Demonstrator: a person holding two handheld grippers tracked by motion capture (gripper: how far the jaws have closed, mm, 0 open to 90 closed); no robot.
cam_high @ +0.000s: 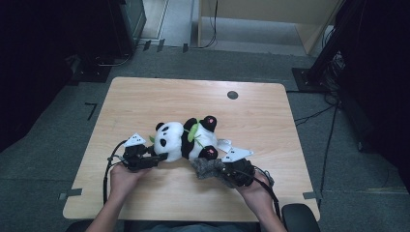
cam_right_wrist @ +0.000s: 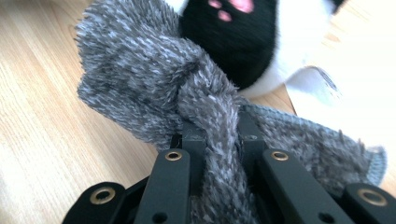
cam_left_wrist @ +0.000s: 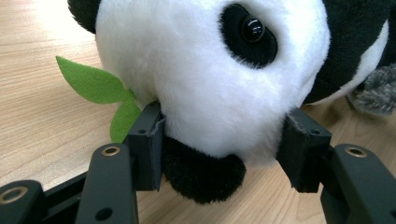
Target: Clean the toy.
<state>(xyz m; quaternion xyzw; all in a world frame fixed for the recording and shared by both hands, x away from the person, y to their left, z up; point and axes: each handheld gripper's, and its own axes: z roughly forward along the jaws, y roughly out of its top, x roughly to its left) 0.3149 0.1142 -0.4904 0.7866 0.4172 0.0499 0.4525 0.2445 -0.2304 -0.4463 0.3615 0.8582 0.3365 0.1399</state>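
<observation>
So there's a plush panda (cam_high: 186,139) lying on its side around the middle of a wooden bench (cam_high: 145,96), head pointing to the left, feet to the right with the pink paw pads showing. The left claw (cam_high: 155,159) is clamped on the panda's head: in the left gripper view the two pads press into the white fur on either side of the face (cam_left_wrist: 210,70), with the black nose bit (cam_left_wrist: 201,175) hanging right between the jaws. A green felt leaf (cam_left_wrist: 91,84) sticks out next to the left pad, lying on the wood.

The right claw (cam_high: 212,170) is closed tight on a fuzzy grey cloth (cam_high: 205,168), some kind of knit sock or scarf thing, can't tell which. In the right gripper view the grey fabric (cam_right_wrist: 154,79) is bunched up and pinched between the jaws, and the rest of it fans out and sits right up against the panda's black foot (cam_right_wrist: 233,37). A white tag (cam_right_wrist: 322,88) lies flat on the bench just beside that foot.

From above, both hands come in from the near edge, left hand (cam_high: 123,176) by the head, right hand (cam_high: 254,186) by the feet, cables trailing off each claw. The cloth sits at the panda's bottom end, touching it.
</observation>
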